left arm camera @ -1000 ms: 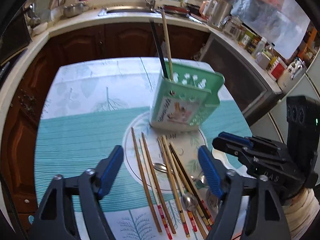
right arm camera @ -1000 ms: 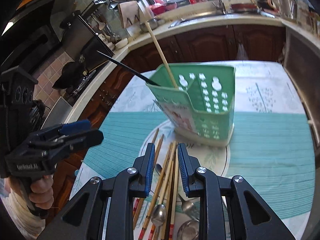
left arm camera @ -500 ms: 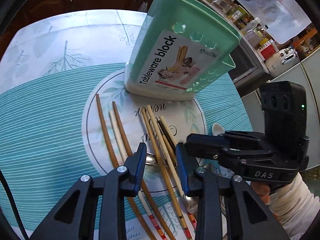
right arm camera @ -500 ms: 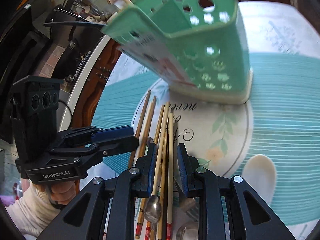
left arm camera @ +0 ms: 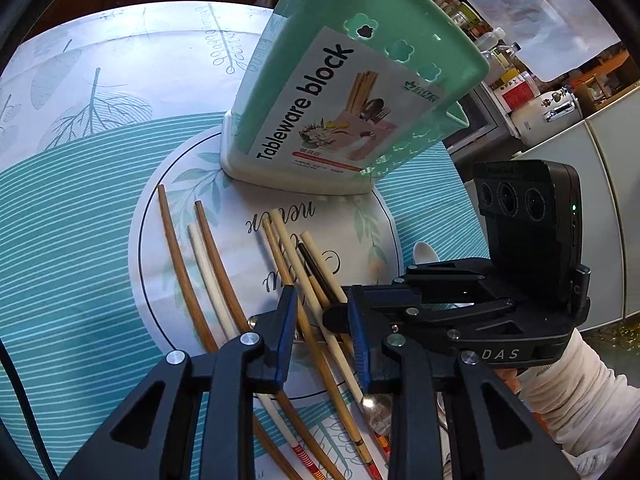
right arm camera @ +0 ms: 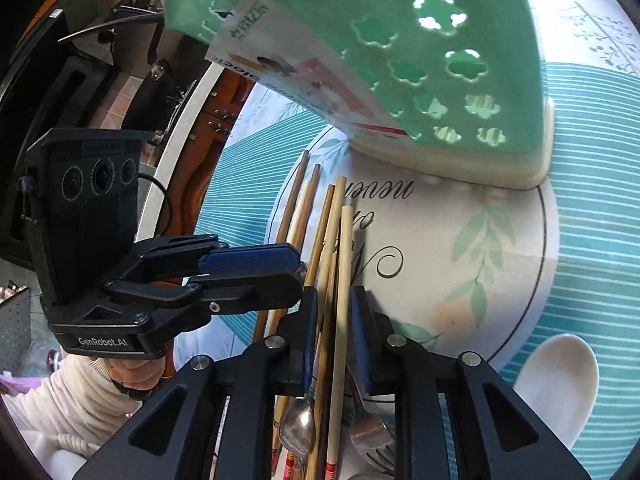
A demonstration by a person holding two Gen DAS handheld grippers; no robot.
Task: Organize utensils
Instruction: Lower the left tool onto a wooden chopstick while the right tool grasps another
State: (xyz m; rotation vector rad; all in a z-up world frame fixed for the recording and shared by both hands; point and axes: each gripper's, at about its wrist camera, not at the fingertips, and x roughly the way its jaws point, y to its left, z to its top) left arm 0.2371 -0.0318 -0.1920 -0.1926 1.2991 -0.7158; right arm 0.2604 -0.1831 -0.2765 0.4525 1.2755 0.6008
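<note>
A green tableware holder (left arm camera: pixel 352 92) stands on the round print of the tablecloth; it also shows in the right wrist view (right arm camera: pixel 420 72). Several chopsticks (left arm camera: pixel 208 264) lie fanned out in front of it, also seen in the right wrist view (right arm camera: pixel 332 248). My left gripper (left arm camera: pixel 322 320) is low over the pile, its jaws narrowed around two pale chopsticks (left arm camera: pixel 316 320). My right gripper (right arm camera: pixel 332 320) is narrowed around a few chopsticks beside it. Whether either grips is unclear. A metal spoon (right arm camera: pixel 298 426) and fork (right arm camera: pixel 370 436) lie under the right gripper.
A white ceramic spoon (right arm camera: pixel 560 380) lies at the right on the teal striped cloth (left arm camera: pixel 60 220). Wooden cabinets and a counter edge (right arm camera: pixel 176 136) run behind the table. Jars and appliances (left arm camera: pixel 540 100) stand at the far right.
Both grippers have dropped lower and moved closer to the chopstick pile and the holder. The left gripper went from wide open to narrow a second ago.
</note>
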